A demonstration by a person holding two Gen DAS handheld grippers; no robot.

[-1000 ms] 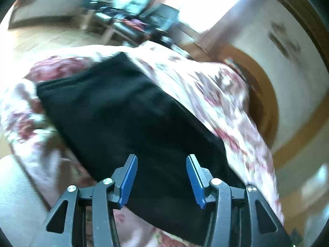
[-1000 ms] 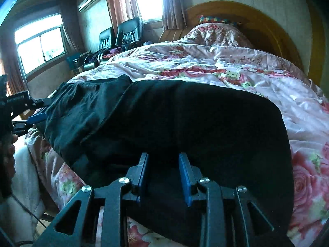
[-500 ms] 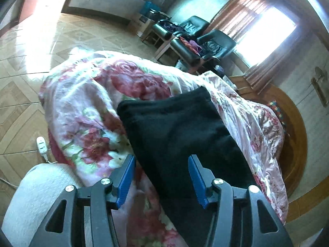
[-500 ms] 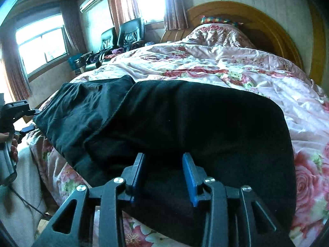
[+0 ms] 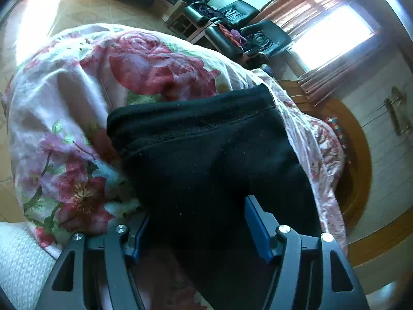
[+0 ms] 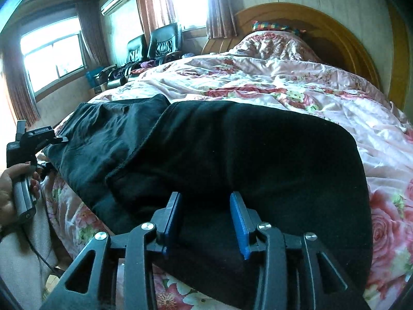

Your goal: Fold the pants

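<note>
Bed covered by a pink floral quilt [image 6: 296, 82] with large red rose print, creased across its top; curved orange-brown wooden headboard [image 6: 343, 38] at the far end, a multicoloured checked pillow [image 6: 268, 25] lying against it. Two black leather armchairs [image 6: 155, 44] stand beside the bed under a bright window with reddish-brown curtains [image 6: 147, 2]; white wall air conditioner [image 6: 114, 1] mounted high between the windows. Beige tiled floor [image 5: 108, 10] beyond the bed's foot.

Daylight floods in through the windows [image 6: 51, 59], which are blown out to white. Glare washes the floor [image 5: 33, 20] in the left view. Black pants [image 6: 232, 160] lose detail in shadow. Fisheye edges curve and darken; both views are slightly soft.
</note>
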